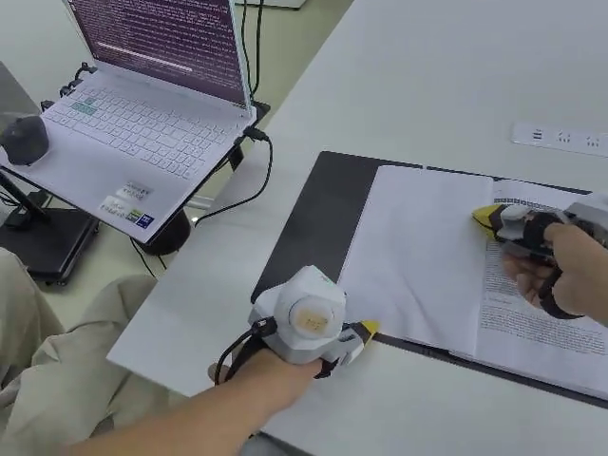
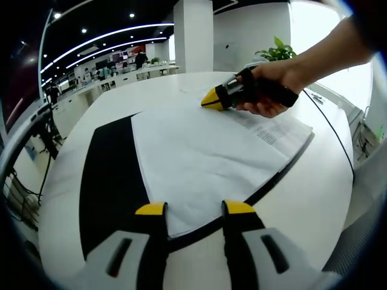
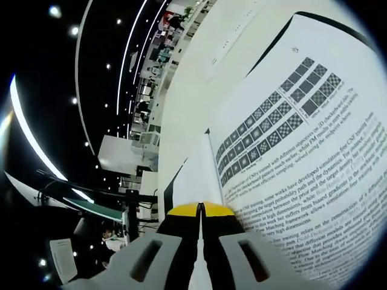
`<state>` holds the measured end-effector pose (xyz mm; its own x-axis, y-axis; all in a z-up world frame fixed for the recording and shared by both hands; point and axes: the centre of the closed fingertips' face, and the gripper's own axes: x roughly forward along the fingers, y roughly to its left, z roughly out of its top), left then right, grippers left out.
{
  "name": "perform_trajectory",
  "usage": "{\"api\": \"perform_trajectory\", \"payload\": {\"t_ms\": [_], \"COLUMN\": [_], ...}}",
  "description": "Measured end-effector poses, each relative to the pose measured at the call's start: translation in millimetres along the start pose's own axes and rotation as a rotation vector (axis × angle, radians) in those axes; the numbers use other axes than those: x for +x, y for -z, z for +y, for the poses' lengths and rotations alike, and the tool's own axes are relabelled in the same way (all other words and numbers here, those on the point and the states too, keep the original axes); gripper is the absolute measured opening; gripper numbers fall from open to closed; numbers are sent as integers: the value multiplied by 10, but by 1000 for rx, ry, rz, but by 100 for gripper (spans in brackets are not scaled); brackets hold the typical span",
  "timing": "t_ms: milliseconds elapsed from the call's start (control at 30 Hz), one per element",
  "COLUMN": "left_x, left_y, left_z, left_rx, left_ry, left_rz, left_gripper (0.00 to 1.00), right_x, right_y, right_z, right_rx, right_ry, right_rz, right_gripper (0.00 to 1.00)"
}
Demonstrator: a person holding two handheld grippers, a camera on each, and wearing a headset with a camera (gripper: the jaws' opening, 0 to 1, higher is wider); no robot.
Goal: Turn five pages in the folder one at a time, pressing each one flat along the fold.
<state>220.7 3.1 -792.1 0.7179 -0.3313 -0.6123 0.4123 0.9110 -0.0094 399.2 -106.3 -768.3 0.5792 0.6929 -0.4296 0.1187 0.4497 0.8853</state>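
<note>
Left gripper (image 1: 359,332): your jaws stand apart, lower centre, at folder (image 1: 309,223) edge.
Right gripper (image 1: 489,218): your jaws pressed together, right side, on page (image 1: 418,252) fold.

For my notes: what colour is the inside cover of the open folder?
Black. The folder cover shows best in the head view.

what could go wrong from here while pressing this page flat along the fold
1. The right tool, jaws shut, sits at the fold of the open black folder. Dragging its narrow yellow tips along it could crease or tear the printed sheet.
2. The left tool is open at the near edge of the blank white turned page and grips nothing, so that page may lift back or the folder may slide.
</note>
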Motion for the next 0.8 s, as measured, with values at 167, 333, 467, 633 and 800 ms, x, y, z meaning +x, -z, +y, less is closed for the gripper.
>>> {"api": "perform_trajectory", "payload": {"t_ms": [167,333,467,633,800], "left_x": [-3,-4,-5,-2,-3], "left_y": [0,2,4,9,9], "left_z": [-5,-7,-7,-4,-7], "left_rx": [-2,-2,-2,-3,-3], "left_ry": [-3,-5,-5,-6,-6], "left_rz": [-4,-8,-15,-20,-21], "left_gripper": [34,34,34,34,34], "right_x": [73,167,232,307,346], "right_y": [-128,-287,-380,-502,-609], "right_z": [5,15,34,46,56], "right_rx": [50,91,124,182,224], "right_ry": [-9,-15,-20,-30,-34], "right_rz": [-46,-105,-144,-199,-256], "right_gripper": [0,0,0,0,0]}}
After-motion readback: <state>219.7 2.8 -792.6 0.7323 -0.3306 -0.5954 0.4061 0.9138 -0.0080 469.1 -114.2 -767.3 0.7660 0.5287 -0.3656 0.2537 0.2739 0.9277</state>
